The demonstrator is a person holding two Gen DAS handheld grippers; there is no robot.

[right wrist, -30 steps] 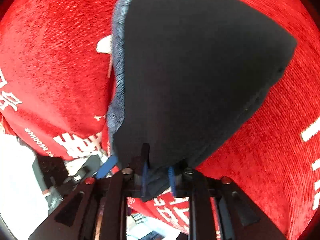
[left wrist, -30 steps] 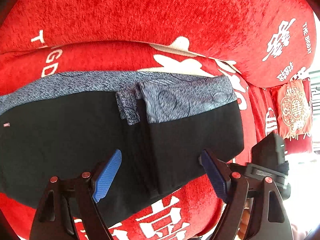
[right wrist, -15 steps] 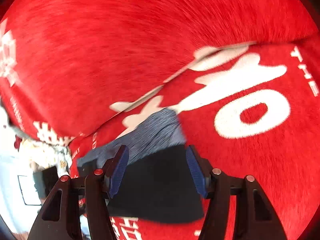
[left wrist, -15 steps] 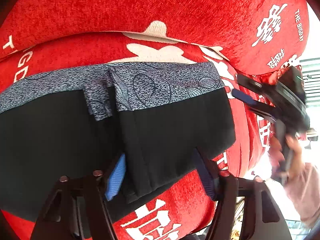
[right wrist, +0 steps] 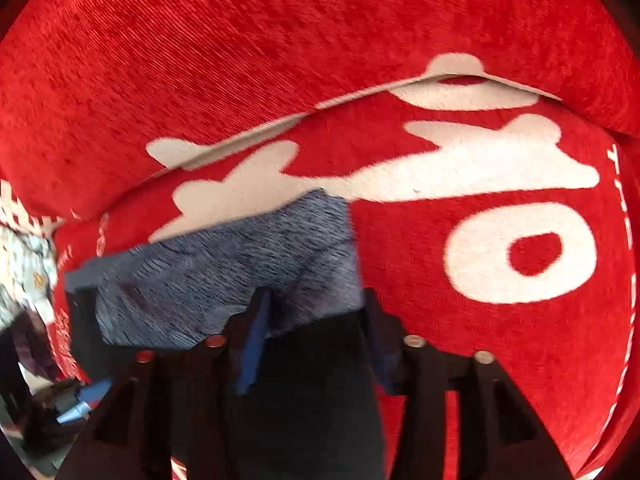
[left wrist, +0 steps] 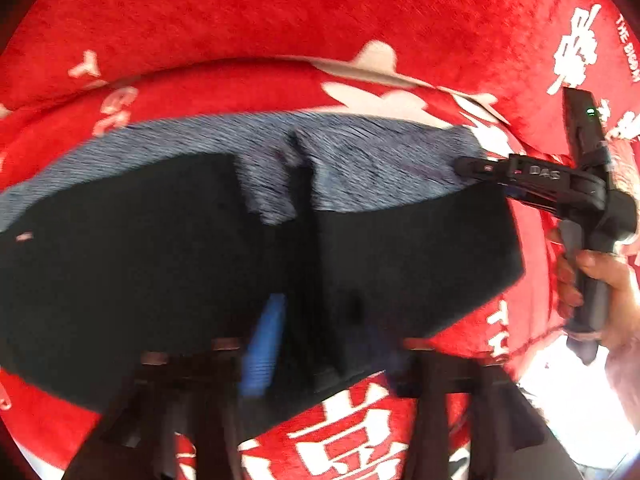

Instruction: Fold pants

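Between the fingers of the left tongs (left wrist: 324, 344) lies the near edge of the pants (left wrist: 168, 264), black cloth with a grey-blue speckled band along the far side. The pants lie spread flat on a red blanket (left wrist: 280, 20) with white lettering, one part folded over the rest just ahead of the left tongs. The picture is blurred there; the left jaws have just opened a little, with a fold of black cloth between them, and whether the pads press on it cannot be told.

To the right of the left tongs, the right tongs (left wrist: 472, 168) reach in from the side, tips at the far right corner of the pants where the grey-blue band ends. A hand (left wrist: 600, 288) holds their grip.

In the right wrist view, the right tongs (right wrist: 316, 344) stand apart over that same corner, their jaws having just closed slightly. The pants (right wrist: 240, 272) lie between and beyond the fingers: black cloth close in, the grey-blue band ahead and to the left. The pads do not clearly pinch the cloth. Red blanket (right wrist: 320, 40) fills everything ahead of and to the right of these tongs.
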